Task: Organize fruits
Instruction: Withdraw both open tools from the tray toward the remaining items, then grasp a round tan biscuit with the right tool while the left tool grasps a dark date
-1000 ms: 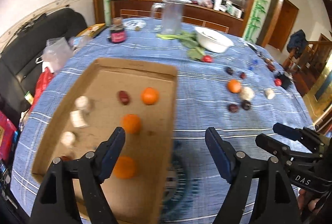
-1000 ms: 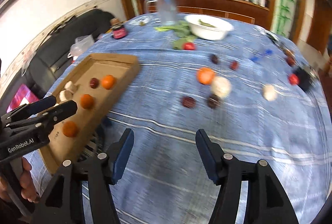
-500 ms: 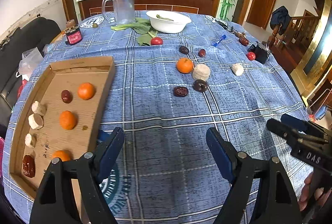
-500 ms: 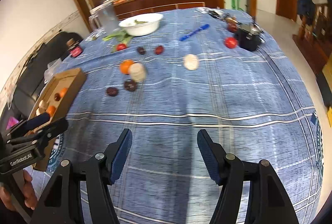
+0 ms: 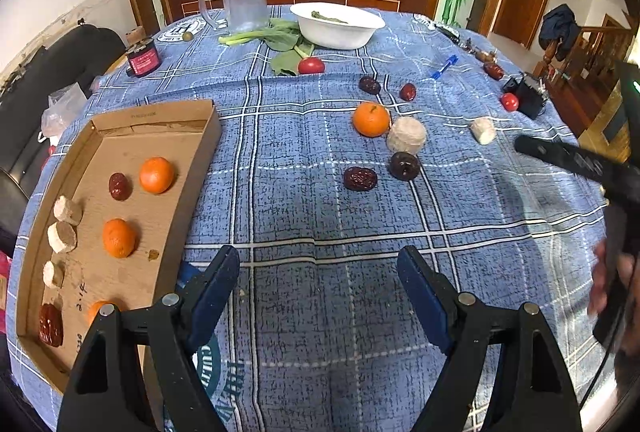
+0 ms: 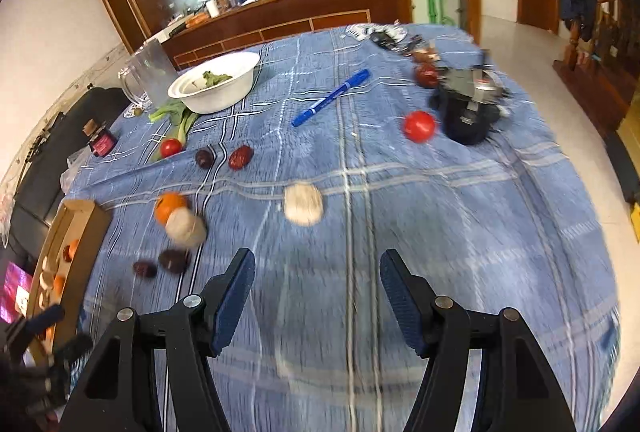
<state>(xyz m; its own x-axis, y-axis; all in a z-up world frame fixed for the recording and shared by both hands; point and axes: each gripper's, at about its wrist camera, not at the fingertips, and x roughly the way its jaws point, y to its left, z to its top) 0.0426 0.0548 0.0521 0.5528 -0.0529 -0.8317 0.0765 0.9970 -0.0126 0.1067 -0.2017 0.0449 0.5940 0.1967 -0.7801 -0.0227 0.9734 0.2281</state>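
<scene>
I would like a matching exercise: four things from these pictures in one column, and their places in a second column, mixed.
Things:
1. blue marker
2. white bowl
3. three oranges
4. red-labelled jar

Places:
A. inside the cardboard tray
B. far side of the table, beside the leafy greens
C. on the cloth, right of the bowl
D. left table edge, beyond the tray

Pairs: 1-C, 2-B, 3-A, 4-D

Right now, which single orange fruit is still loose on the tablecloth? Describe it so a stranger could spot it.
Start at the white bowl at the far side of the blue plaid tablecloth and come toward the camera. The loose tangerine sits right against a pale round piece; it is the only orange fruit outside the cardboard tray.
</scene>
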